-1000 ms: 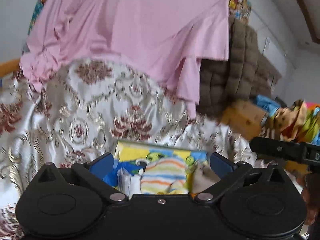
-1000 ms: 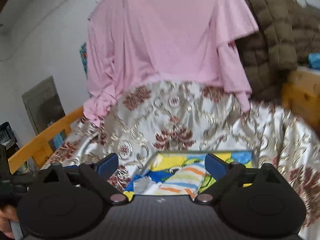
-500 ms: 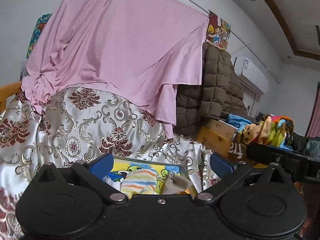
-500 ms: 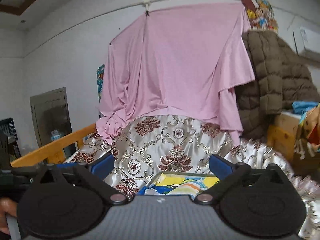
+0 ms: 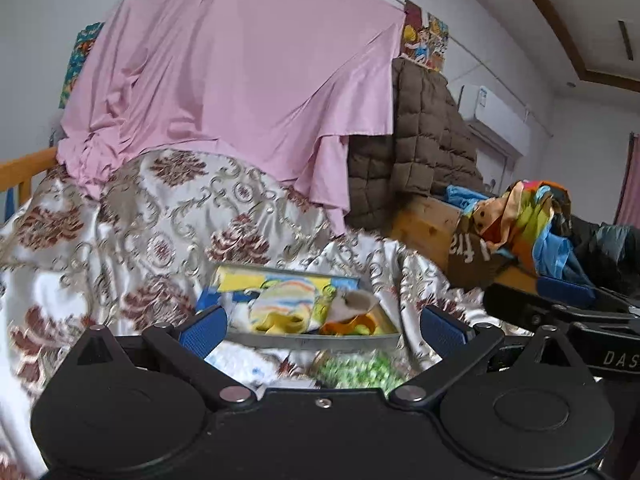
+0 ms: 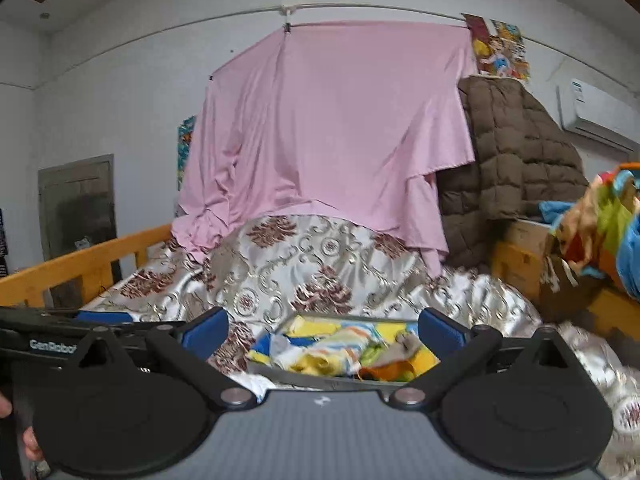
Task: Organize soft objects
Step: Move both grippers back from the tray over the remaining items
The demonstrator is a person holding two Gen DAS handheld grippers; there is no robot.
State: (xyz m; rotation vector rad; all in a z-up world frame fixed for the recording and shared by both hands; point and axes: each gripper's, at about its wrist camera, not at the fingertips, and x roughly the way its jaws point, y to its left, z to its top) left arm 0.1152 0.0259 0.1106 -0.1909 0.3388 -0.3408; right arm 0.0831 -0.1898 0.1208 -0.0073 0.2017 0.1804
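Both of your grippers are tilting back down after swinging up, so the tray is sitting fuller in view than half a second ago, with nothing held.

You are facing one patterned satin bedspread (image 6: pixel 320 264) under one hanging pink sheet (image 6: pixel 336 128), with one brown quilted coat (image 6: pixel 512 160) beside it. One shallow grey tray (image 5: pixel 312 340) is lying on the bedspread, its long axis running left to right across your view. Soft pieces are piling inside it, too jumbled to count: a striped cloth (image 5: pixel 286 300) and a beige one (image 5: pixel 356 300) are showing. Your left gripper (image 5: pixel 322 326) and right gripper (image 6: pixel 322 330) are both gaping wide, hovering just short of the tray.
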